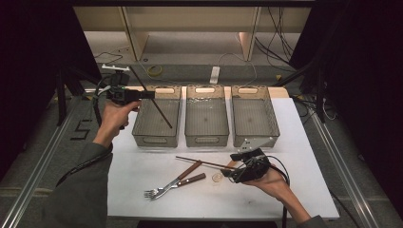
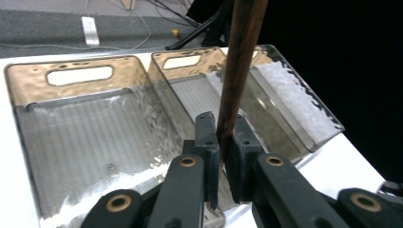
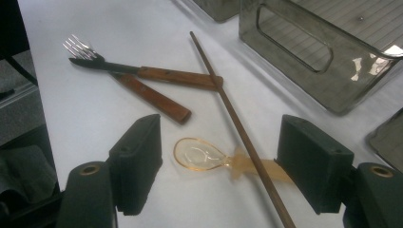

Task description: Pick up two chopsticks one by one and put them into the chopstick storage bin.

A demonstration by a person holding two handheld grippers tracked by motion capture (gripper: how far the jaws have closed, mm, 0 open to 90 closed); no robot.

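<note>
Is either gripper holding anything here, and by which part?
The left gripper is shut on a dark chopstick, clamped partway along its shaft. The right gripper is open, holding nothing.

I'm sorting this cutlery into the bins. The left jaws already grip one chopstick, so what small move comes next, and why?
Probably lower the left gripper so the chopstick slants into the left bin, then open the jaws. The stick is clamped and hangs over that bin, which looks empty, as do the other two.
</note>
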